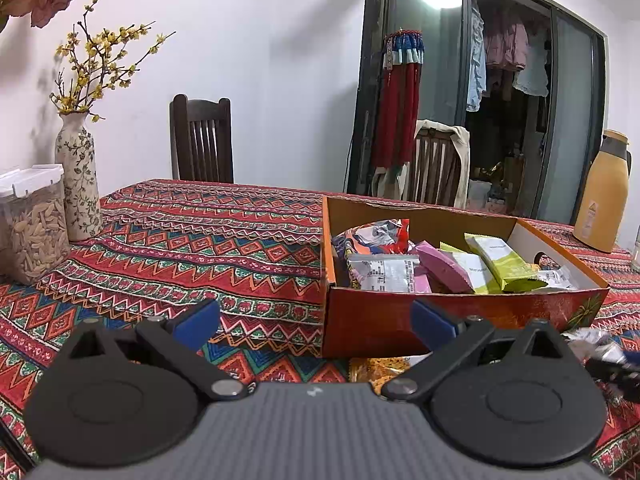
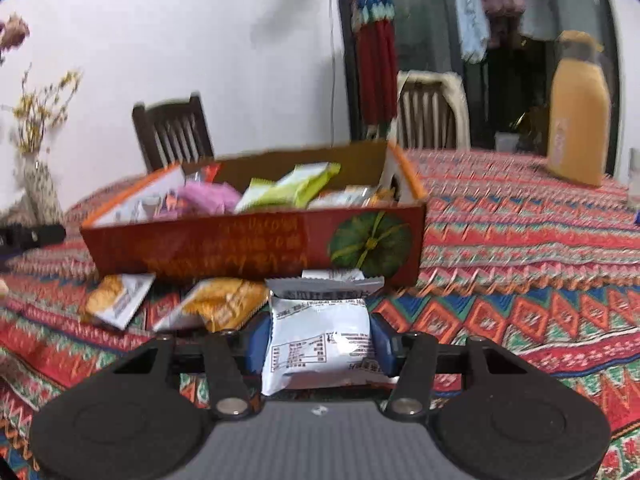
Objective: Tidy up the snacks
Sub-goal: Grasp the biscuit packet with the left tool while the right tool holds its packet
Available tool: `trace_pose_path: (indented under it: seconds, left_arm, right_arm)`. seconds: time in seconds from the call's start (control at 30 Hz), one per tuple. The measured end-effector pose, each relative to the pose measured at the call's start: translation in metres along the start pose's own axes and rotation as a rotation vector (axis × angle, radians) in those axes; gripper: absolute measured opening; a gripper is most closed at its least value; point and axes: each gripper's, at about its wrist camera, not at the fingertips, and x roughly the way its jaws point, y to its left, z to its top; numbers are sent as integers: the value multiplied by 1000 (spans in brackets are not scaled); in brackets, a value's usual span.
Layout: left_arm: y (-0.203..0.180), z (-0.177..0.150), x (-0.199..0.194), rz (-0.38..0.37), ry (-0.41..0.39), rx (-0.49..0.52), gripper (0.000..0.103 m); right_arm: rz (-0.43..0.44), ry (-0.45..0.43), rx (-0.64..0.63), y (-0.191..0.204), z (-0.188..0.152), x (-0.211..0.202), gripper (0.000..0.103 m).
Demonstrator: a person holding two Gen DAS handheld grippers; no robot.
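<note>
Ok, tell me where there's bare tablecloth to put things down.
Free: the wide stretch of tablecloth between the flowered vase and the snack box, and the cloth from the box across to the yellow jug. Crowded: the strip in front of the box, where two orange packets lie, and the box itself.

My left camera sits low behind my left fingers (image 1: 202, 322), looking slightly down across the bench's red patterned woven cloth (image 1: 208, 240) toward the white wall and dark glass doors. The open orange cardboard box of snack packets (image 1: 440, 312) lies near, right of centre. My right camera, blurred, sits just as low and faces the box's long front wall (image 2: 224, 244) from close by. Both views share the box, the dark wooden chair (image 1: 202, 140) and the tall yellow flask (image 1: 600, 196).
</note>
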Motion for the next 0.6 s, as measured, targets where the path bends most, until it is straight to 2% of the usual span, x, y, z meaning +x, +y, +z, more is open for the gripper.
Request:
trace_pose_path:
  seconds: [0.1, 0.17, 0.43, 0.6]
  left_arm:
    - [-1, -1, 1, 5, 6, 6, 103]
    - [-2, -1, 4, 10, 16, 12, 103]
    - [-5, -3, 18, 38, 91, 25, 103]
    - [-13, 3, 21, 9, 169, 54, 103]
  right_arm:
    - [-28, -92, 10, -2, -2, -14, 51]
    - [-36, -124, 13, -2, -2, -19, 51]
    - [-27, -174, 24, -5, -2, -27, 51]
    - [-20, -189, 37, -6, -3, -29, 51]
